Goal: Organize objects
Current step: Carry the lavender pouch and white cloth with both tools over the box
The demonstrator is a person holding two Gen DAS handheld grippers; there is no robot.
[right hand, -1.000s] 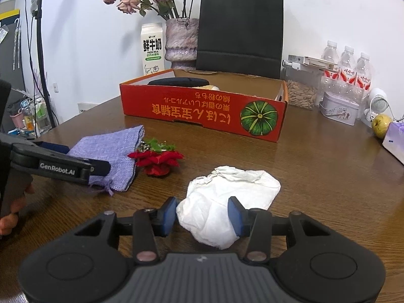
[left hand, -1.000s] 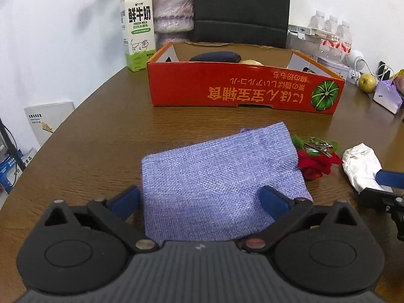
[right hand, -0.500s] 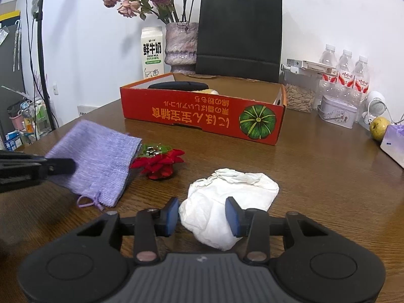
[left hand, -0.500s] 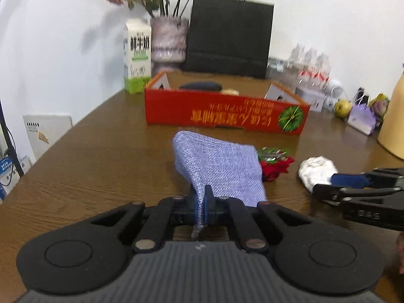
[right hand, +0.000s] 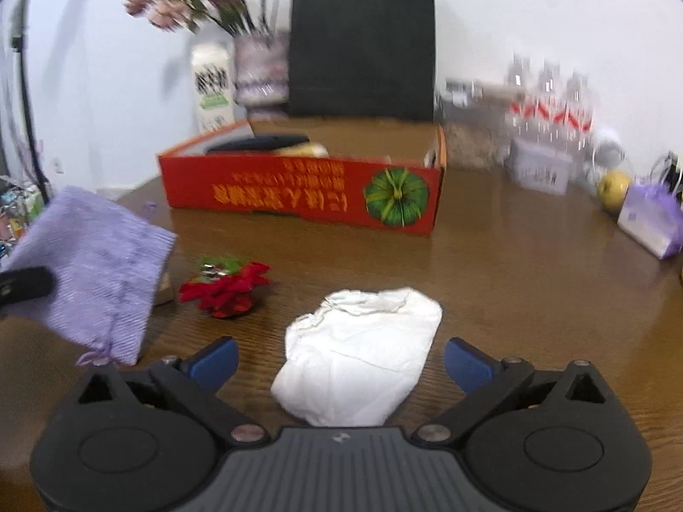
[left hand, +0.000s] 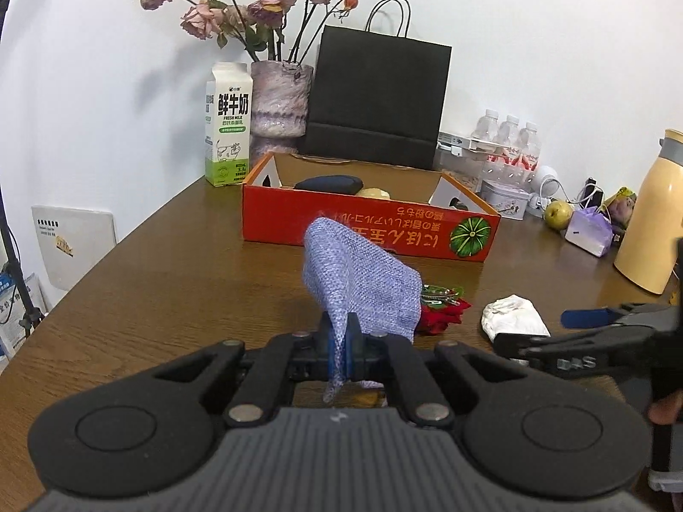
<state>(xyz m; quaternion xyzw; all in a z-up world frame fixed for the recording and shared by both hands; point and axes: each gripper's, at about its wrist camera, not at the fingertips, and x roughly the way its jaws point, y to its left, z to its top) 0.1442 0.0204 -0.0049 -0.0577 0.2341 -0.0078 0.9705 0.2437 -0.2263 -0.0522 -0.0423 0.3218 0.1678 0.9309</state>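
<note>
A lilac woven pouch (left hand: 363, 286) is hanging lifted off the brown worktop (left hand: 170, 290), pinched by one edge between the closed left tongs (left hand: 340, 343), its body trailing forward toward the red cardboard box (left hand: 371, 226) straight ahead. A crumpled white cloth (right hand: 363, 367) is lying on the worktop directly between the widely spread right tongs (right hand: 339, 360), which are gripping nothing, its long axis running forward and slightly right; the right tongs are sitting far nearer to it. A red fabric flower (right hand: 224, 288) is resting between pouch and cloth. The right view is blurring with motion, so the box's contents are staying hard to read: a dark object (left hand: 328, 183) and something pale (left hand: 373, 193).
</note>
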